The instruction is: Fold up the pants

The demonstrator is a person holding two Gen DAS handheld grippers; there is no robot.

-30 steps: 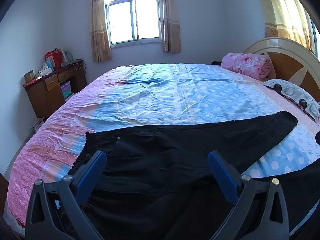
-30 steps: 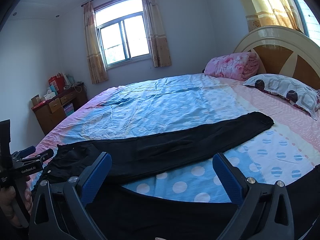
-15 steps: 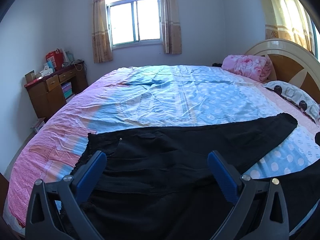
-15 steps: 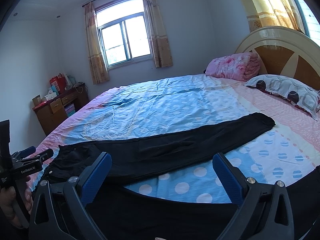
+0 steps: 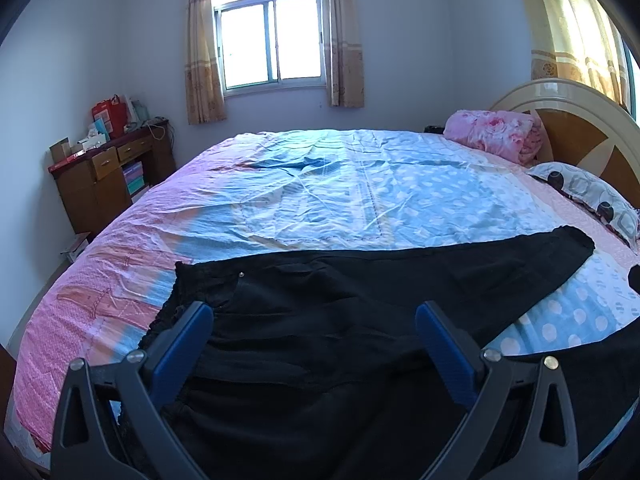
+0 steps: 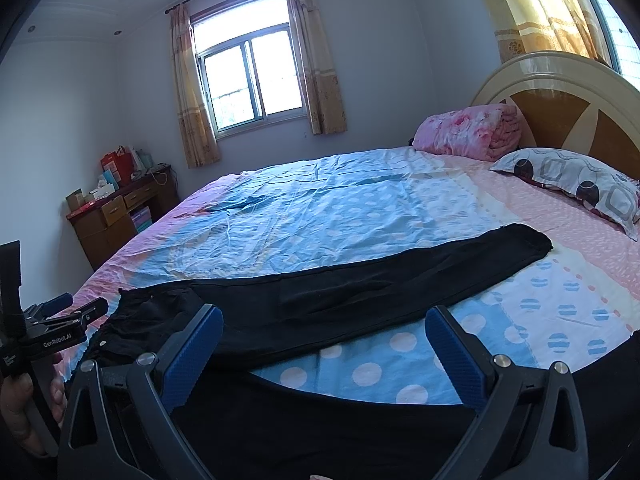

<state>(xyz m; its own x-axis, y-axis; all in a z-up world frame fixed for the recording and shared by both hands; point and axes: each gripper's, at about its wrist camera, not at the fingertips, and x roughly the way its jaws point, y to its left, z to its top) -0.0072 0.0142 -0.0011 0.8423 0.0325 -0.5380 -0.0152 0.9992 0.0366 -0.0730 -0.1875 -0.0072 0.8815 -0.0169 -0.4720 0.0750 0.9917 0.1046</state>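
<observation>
pants [image 6: 360,296] flat on bed [image 6: 340,208], legs apart, no fold yet | left claw [image 5: 314,316] released, empty | right claw [image 6: 324,320] released, empty | whole fold left

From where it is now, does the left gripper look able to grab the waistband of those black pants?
Probably yes. The left gripper is open right over the pants, whose waistband lies flat on the bed with nothing in between.
</observation>
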